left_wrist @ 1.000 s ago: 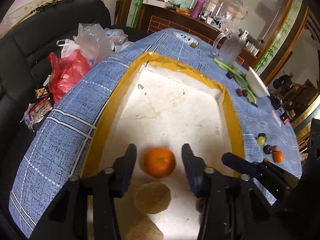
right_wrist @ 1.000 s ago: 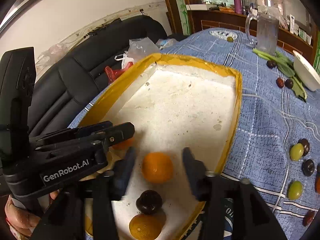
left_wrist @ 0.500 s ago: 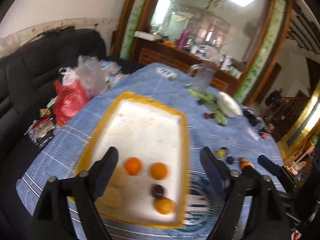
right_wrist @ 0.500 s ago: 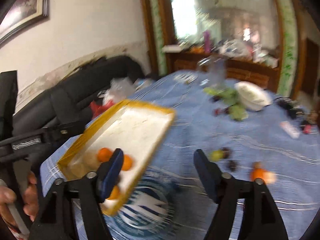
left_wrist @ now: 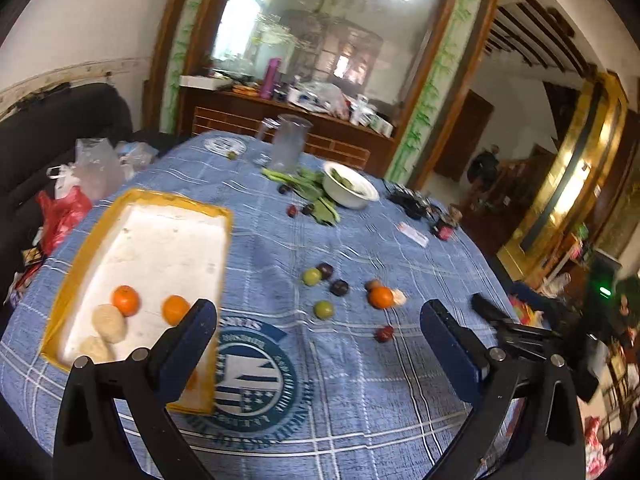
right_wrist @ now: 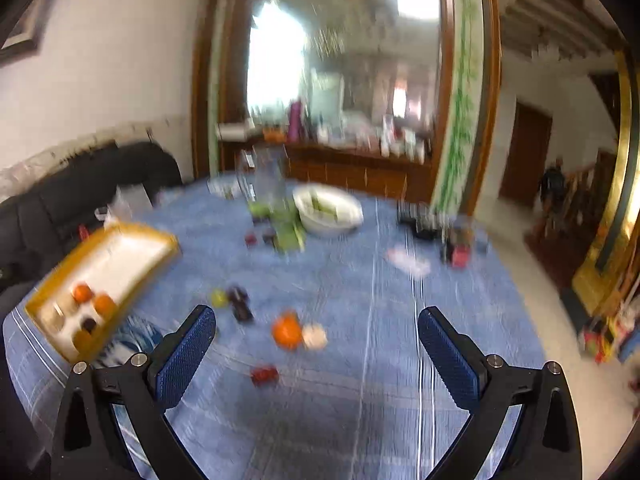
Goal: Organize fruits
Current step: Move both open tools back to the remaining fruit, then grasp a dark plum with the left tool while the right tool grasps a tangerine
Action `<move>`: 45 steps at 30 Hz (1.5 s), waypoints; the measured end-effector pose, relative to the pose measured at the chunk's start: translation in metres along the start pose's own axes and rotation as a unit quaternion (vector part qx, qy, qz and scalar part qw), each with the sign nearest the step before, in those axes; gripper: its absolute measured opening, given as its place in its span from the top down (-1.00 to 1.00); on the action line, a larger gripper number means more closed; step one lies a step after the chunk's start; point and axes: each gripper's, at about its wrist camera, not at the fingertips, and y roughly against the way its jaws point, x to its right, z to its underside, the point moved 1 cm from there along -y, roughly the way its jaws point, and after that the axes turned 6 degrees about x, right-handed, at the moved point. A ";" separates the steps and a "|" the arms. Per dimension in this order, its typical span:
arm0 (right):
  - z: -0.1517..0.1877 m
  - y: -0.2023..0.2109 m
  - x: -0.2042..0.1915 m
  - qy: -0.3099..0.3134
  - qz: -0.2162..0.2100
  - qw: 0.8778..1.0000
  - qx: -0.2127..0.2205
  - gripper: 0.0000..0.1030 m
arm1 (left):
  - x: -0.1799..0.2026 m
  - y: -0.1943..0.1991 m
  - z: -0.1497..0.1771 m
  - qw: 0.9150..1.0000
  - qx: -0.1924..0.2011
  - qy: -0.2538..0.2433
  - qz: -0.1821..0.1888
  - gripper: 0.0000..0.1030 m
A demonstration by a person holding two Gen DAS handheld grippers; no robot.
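Observation:
A yellow-rimmed white tray (left_wrist: 226, 248) lies at the left of the blue tablecloth and holds two oranges (left_wrist: 126, 300) and two pale round fruits (left_wrist: 108, 322). It also shows in the blurred right wrist view (right_wrist: 156, 240). Loose fruit lies on the cloth to its right: an orange (left_wrist: 381, 297) (right_wrist: 286, 331), green fruits (left_wrist: 323, 309) and dark plums (left_wrist: 339, 287). My left gripper (left_wrist: 318, 334) is open and empty, raised above the cloth. My right gripper (right_wrist: 316, 338) is open and empty, also raised.
A white bowl (left_wrist: 350, 190) with greens, leafy vegetables (left_wrist: 312, 192) and a clear jug (left_wrist: 289, 142) stand at the far side. Small items (left_wrist: 442, 228) lie at the right edge. Plastic bags (left_wrist: 80, 184) sit on the black sofa at left.
Both grippers let go of the oranges in the tray, opened wide, rose and swung right toward the loose fruit on the cloth.

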 end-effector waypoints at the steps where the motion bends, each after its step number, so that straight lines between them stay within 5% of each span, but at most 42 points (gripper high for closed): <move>1: 0.005 -0.008 0.006 -0.019 -0.018 0.999 -0.018 -0.95 | 0.003 -0.005 0.001 1.000 -0.008 -0.004 0.001 -0.97; 2: 0.010 -0.016 0.011 -0.037 -0.031 0.998 -0.032 -0.89 | 0.005 -0.008 0.001 1.000 -0.014 -0.007 0.001 -0.97; 4: 0.018 -0.032 0.017 -0.054 -0.047 0.996 -0.058 -0.40 | 0.007 -0.018 -0.001 1.000 -0.026 -0.008 0.002 -0.97; 7: 0.024 -0.061 0.020 -0.074 -0.073 0.991 -0.084 0.05 | 0.005 -0.028 -0.005 1.000 -0.030 0.000 0.002 -0.83; 9: 0.026 -0.076 0.020 -0.084 -0.081 0.989 -0.089 0.05 | 0.003 -0.038 -0.006 0.999 -0.035 -0.001 0.005 -0.17; 11: 0.027 -0.093 0.017 -0.087 -0.091 0.987 -0.098 0.05 | 0.002 -0.051 -0.006 0.999 -0.049 0.001 0.007 -0.04; 24: 0.034 -0.152 -0.019 0.018 -0.063 0.991 -0.115 0.05 | 0.005 -0.130 0.004 0.994 -0.105 -0.002 0.007 -0.05; 26: 0.036 -0.152 -0.022 0.035 -0.047 0.992 -0.111 0.23 | 0.006 -0.145 0.003 0.994 -0.112 0.009 0.019 -0.05; 34: 0.032 -0.142 0.000 -0.023 -0.075 0.991 -0.111 0.28 | 0.019 -0.202 0.008 0.987 -0.156 0.024 0.036 -0.04; 45: 0.033 -0.139 0.012 -0.048 -0.071 0.989 -0.122 0.28 | 0.038 -0.241 0.029 0.982 -0.181 -0.039 0.022 -0.04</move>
